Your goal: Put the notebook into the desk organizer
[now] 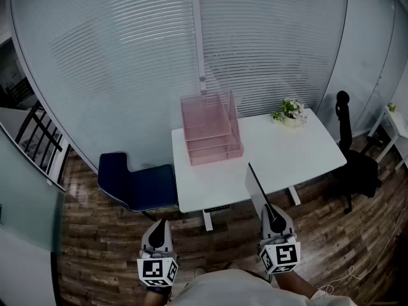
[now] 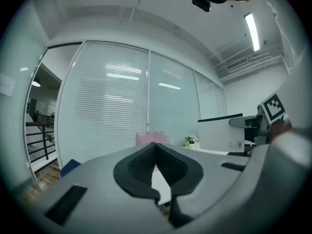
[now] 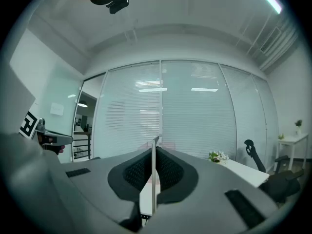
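Observation:
The pink see-through desk organizer (image 1: 210, 131) stands at the back left of the white table (image 1: 287, 158). My right gripper (image 1: 275, 220) hangs in front of the table's near edge, shut on the thin notebook (image 1: 257, 187). The notebook stands upright and reaches over the table edge. In the right gripper view it shows edge-on (image 3: 153, 179) between the pads of that gripper (image 3: 153, 152). My left gripper (image 1: 159, 225) hovers over the floor left of it, jaws together and holding nothing. In the left gripper view the left gripper (image 2: 156, 147) points toward the organizer (image 2: 150, 139), with the notebook (image 2: 219, 133) at the right.
A small pot of flowers (image 1: 290, 112) sits at the table's back right corner. A blue chair (image 1: 137, 185) stands left of the table and a black office chair (image 1: 354, 161) to its right. Glass walls with blinds run behind. The floor is wood.

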`<state>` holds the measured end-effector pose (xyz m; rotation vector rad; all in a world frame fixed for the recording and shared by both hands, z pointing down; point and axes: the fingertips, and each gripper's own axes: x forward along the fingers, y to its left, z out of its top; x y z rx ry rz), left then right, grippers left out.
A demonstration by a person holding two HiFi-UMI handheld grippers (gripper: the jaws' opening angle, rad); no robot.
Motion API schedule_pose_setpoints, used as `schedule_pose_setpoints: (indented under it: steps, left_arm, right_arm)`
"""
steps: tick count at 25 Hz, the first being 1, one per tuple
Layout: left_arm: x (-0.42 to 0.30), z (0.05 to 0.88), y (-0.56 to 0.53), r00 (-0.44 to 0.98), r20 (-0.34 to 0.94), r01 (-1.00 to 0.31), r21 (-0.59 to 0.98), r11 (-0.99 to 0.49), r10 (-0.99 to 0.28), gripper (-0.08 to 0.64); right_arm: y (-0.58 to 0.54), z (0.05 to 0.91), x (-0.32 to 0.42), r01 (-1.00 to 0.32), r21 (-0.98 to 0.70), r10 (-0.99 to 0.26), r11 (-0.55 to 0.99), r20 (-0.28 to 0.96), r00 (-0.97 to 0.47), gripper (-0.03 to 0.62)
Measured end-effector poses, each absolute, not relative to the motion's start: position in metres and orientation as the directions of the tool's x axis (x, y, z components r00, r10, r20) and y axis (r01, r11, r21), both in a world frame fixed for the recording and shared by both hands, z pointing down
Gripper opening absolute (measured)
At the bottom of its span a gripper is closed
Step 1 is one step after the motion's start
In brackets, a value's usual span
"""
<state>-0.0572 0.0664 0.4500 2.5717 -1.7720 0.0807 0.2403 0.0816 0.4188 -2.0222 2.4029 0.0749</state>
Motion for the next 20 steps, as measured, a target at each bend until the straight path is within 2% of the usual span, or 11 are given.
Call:
schedule_pose_setpoints:
  steps: [14, 20]
  left_arm:
    - [-0.046, 0.458, 0.058, 0.348, 0.075, -0.937, -0.01, -0.35, -0.934, 0.008]
    - [-0.038, 0.463, 0.061, 0.311, 0.083, -0.95, -0.01, -0.313, -0.947, 0.008]
  right_arm:
    - [0.073, 0.421, 0.251, -0.984, 0.032, -0.984, 0.174, -0.035, -0.175, 0.021]
    - [0.057, 0.424, 0.254, -0.975, 0.036, -0.975, 0.22, -0.033, -0.221, 0.021]
